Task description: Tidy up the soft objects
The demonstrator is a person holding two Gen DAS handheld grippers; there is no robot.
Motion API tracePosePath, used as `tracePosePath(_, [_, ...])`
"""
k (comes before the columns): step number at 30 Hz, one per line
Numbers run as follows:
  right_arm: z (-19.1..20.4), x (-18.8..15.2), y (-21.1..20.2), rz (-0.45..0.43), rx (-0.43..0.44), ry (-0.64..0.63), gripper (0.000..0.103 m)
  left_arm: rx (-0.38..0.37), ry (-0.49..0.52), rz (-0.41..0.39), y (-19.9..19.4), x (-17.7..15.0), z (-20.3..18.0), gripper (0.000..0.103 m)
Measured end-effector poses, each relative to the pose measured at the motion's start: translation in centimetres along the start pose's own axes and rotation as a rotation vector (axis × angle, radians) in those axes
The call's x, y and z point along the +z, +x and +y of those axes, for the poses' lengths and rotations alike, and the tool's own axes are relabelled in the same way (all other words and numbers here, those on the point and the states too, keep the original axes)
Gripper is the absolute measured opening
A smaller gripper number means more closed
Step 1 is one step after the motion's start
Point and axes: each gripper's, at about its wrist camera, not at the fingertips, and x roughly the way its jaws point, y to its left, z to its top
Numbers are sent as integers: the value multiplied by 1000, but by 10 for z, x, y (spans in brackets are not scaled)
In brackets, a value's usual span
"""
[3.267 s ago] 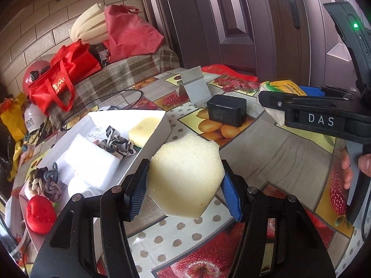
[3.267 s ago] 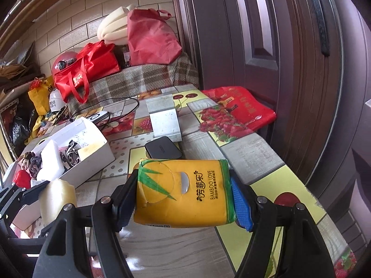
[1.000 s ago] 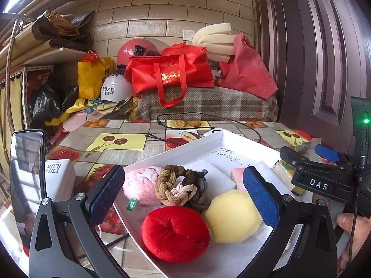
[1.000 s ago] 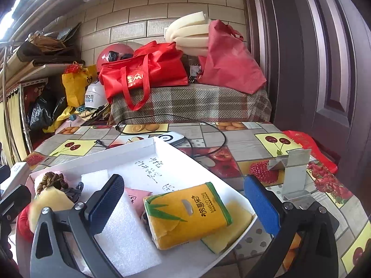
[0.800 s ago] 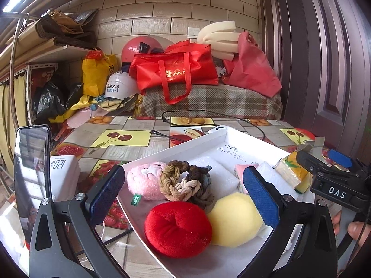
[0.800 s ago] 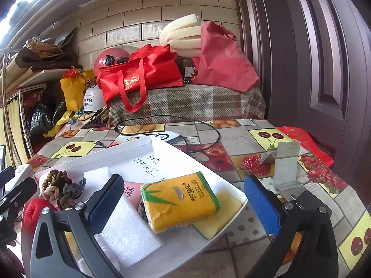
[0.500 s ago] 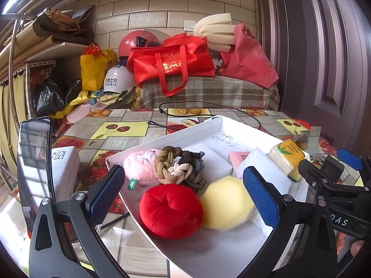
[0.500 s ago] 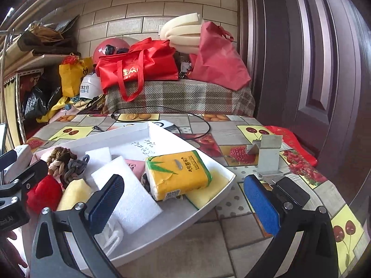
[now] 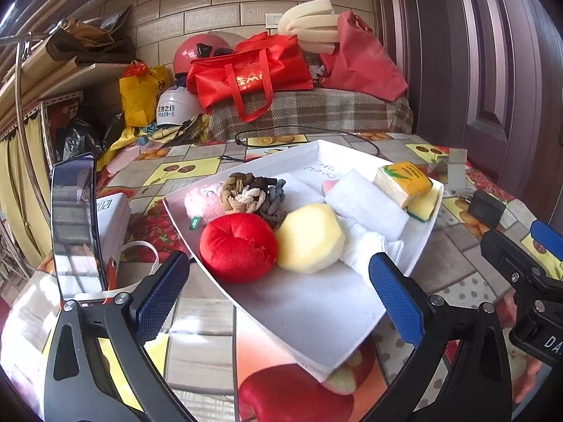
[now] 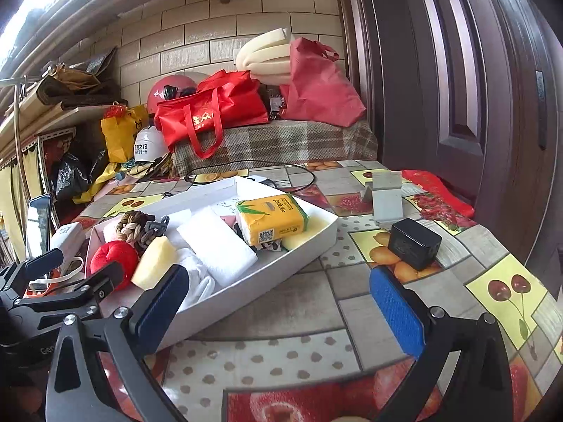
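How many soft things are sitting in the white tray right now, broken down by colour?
Red: 1, plush ball
Yellow: 3, hexagonal sponge, tissue pack, flat sponge
White: 3, foam block, foam sheet, crumpled cloth
Pink: 2, plush toy, small pad
Mixed: 2, brown-cream rope knot, grey rope knot
Total: 11 showing in the white tray.

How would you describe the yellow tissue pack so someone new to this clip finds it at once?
Start at the white tray on the fruit-patterned table. At the tray's end nearest the dark door sits the tissue pack, lying on a flat yellow sponge. Unlike the plain foam pieces beside it, it is a glossy yellow wrapper printed with green bamboo leaves.
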Motion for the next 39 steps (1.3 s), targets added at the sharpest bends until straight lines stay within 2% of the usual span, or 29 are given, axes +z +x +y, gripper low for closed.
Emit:
tracePosePath(5, [-17,-8,-25,-10,-14,16,103,38,45,-21,-23,-13,-13,103])
tracePosePath(10, [-38,-15,-51,-14,-41,61,103,59,27,-60,-47,-23,-16,103])
tracePosePath(14, [-56,-18,-77,-79,-83,118,103,19,23,-59,-54,-25,-16,103])
tracePosePath(17, [-66,-23,-96,-125,-113,154,103,54,41,-38,-53,-26,-21,103])
tracePosePath(20, [-80,-26,-95,-84,-88,230,103,67,60,-27,-52,-27,-26,103])
tracePosePath(22, [-84,-27,-92,-63,-123,259,103,59,57,-17,-51,-27,-26,103])
tracePosePath(30, [-70,-27,-96,-77,-179,196,103,23,23,18,-46,-28,-19,103])
tracePosePath(39, [-85,-30,-96,-69,-161,268,103,22,27,15,-47,-28,-21,103])
